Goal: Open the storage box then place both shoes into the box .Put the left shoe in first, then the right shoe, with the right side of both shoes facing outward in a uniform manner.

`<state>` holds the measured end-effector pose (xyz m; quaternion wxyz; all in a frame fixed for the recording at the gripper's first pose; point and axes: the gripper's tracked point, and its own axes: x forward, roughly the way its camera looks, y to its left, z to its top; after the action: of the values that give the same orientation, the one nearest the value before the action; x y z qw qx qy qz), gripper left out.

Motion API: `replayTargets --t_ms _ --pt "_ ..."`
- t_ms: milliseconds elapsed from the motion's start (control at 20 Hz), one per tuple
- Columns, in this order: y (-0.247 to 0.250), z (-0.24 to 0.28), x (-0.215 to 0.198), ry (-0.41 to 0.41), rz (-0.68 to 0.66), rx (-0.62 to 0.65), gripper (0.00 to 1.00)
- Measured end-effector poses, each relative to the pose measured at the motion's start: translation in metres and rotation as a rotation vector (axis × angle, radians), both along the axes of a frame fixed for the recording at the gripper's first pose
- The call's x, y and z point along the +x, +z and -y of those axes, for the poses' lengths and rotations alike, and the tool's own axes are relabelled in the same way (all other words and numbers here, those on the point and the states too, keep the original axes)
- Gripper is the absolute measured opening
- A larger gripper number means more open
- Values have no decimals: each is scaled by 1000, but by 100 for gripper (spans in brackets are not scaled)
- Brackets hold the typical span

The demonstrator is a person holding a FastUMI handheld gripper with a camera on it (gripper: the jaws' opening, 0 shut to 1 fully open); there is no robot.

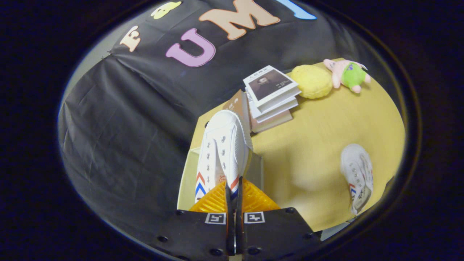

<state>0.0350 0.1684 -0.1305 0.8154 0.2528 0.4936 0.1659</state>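
Your claw (234,192) has one white shoe (222,152) pinched by its edge.
Both fingers press together on it, holding it over the open storage box (185,177); the other shoe (358,177) lies well apart on the worktop (319,130).

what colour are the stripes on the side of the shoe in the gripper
Red and blue chevron stripes on the white shoe, pinched by the gripper; gripper view.

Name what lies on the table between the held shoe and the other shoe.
Nothing: in the claw view, bare table separates held shoe from other shoe.
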Motion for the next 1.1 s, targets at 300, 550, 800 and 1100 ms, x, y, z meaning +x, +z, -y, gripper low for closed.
replayTargets --t_ms 300,550,800,1100 --pt "-16 -73 -10 77 -24 4 4" --pt "-53 -114 -27 118 -81 -44 5" --pt "-83 -131 -31 101 -118 -101 5" --pt "-105 -153 -35 98 -139 -134 5"
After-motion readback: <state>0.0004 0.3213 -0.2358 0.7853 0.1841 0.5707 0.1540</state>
